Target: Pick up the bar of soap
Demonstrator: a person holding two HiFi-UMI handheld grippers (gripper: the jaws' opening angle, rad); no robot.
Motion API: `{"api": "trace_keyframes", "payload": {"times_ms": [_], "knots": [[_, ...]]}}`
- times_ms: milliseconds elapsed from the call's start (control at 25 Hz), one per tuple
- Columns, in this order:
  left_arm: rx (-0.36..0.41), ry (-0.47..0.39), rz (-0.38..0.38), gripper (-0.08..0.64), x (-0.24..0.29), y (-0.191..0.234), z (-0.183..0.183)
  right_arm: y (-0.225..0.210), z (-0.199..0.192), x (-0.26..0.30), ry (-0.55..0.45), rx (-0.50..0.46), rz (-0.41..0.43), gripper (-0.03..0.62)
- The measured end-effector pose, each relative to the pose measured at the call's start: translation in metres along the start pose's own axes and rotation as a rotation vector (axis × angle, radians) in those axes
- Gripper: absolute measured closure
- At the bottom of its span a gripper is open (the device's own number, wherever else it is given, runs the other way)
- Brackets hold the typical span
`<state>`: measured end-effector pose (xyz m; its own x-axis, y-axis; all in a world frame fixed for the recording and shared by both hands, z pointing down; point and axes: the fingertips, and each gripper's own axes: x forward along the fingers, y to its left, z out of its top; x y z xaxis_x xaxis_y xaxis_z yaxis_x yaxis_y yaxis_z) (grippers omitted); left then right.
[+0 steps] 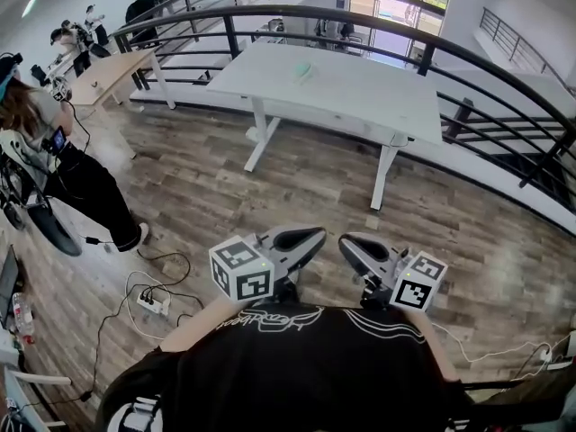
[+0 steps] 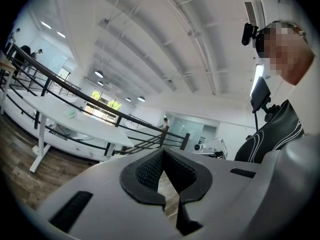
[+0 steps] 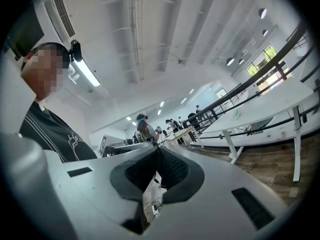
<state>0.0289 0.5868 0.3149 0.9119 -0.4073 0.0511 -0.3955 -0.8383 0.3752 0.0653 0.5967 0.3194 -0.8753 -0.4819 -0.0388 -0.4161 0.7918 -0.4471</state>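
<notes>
Both tools are held level and close in front of the wearer's black shirt (image 1: 306,349), at 6 o'clock in the head view, and they point towards 12 o'clock. The left tool (image 1: 317,235) has its jaws closed tip against tip, its ribbed black pads (image 2: 145,171) gripping nothing. The right tool (image 1: 349,242) is just beside it at 3 o'clock, likewise closed, and nothing lies between its pads (image 3: 172,166). The bar of soap (image 1: 304,72) appears to be the small pale green thing at 12 o'clock, too small to make out in detail. It lies on the white bench (image 1: 360,97), well apart from both tools, across a stretch of wooden floor (image 1: 270,187). A curved black railing (image 1: 378,21) runs behind the bench. At 9 o'clock a person (image 1: 85,187) in dark trousers stands on the floor. At 8 o'clock a white power strip (image 1: 153,304) lies there with cables.
</notes>
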Motion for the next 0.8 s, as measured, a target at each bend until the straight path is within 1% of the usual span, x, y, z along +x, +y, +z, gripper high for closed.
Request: {"api": "trace_keyframes", "payload": {"times_ms": [160,280,520,800], "knots": [[-0.005,-0.008,0.018,0.552,-0.006,0.035,0.008,-0.018,0.002,0.033,0.02,0.007,0.011,0.574],[0.0,-0.001,0.027,0.552,-0.007,0.069,0.019,-0.04,0.009,0.064,0.03,0.014,0.019,0.574],[-0.017,0.006,0.034,0.552,-0.007,0.146,0.055,-0.084,0.033,0.13,0.04,0.031,0.022,0.574],[-0.03,0.008,0.016,0.552,-0.002,0.239,0.099,-0.142,0.067,0.209,0.049,0.043,-0.002,0.574]]}}
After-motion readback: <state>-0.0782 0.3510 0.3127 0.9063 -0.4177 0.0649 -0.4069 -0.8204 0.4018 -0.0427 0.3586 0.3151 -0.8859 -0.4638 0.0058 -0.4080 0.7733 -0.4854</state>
